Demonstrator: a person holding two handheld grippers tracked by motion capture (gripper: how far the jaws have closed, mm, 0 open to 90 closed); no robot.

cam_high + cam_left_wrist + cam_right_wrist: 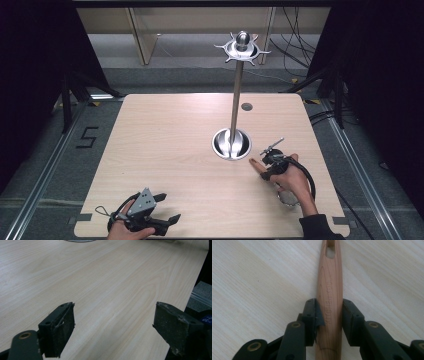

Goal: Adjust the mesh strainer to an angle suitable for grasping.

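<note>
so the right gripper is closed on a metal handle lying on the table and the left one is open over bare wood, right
Not quite: the handle is wooden, not metal, with a slot near its far end; the right gripper view shows it. The rest holds. The right gripper has its fingers on both sides of it, and the left gripper is open over the bare table.
</note>
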